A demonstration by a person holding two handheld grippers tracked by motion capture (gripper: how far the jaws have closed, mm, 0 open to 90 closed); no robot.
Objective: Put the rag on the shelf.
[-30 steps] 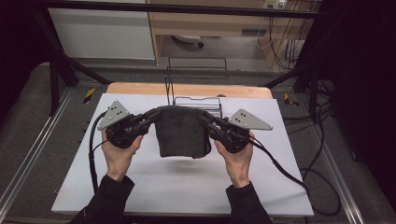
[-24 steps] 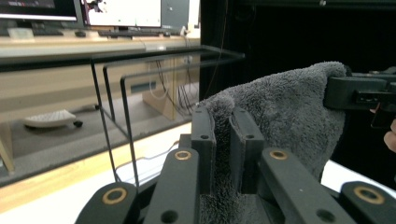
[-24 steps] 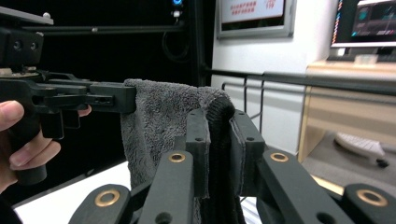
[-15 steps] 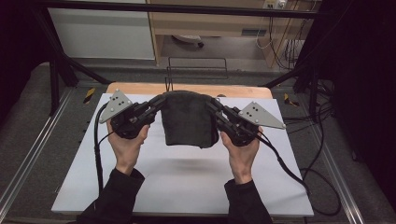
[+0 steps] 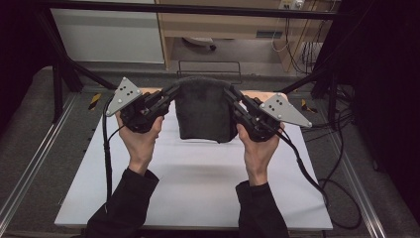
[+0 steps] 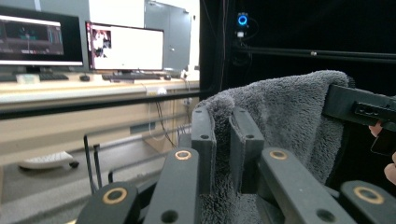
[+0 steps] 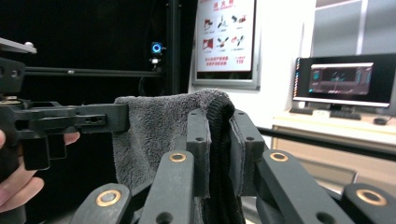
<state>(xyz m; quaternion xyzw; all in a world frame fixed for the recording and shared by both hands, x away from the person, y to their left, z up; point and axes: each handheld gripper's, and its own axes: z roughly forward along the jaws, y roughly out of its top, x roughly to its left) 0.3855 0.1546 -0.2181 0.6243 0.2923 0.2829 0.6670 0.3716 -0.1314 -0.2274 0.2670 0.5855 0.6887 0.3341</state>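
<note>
We hold a dark grey fleece towel point(image 5: 205, 111) up off the counter point(image 5: 198, 183), near its far edge, approx. mid-width. L gripper point(image 5: 171, 94) pinches the towel's upper left corner; R gripper point(image 5: 232, 95) pinches the upper right. Both sets of fingers are clamped tight on the cloth, w/ only fabric between them. In the left gripper view the fingers point(image 6: 203, 140) bite the fluffy edge, and the towel point(image 6: 285, 112) stretches across to the other gripper at the right. In the right gripper view the fingers point(image 7: 198, 140) nip a folded edge of the towel point(image 7: 154, 126). The towel hangs down in a folded slab, top edge level between the grippers, bottom edge clear of the white counter top, its shadow just below.
</note>
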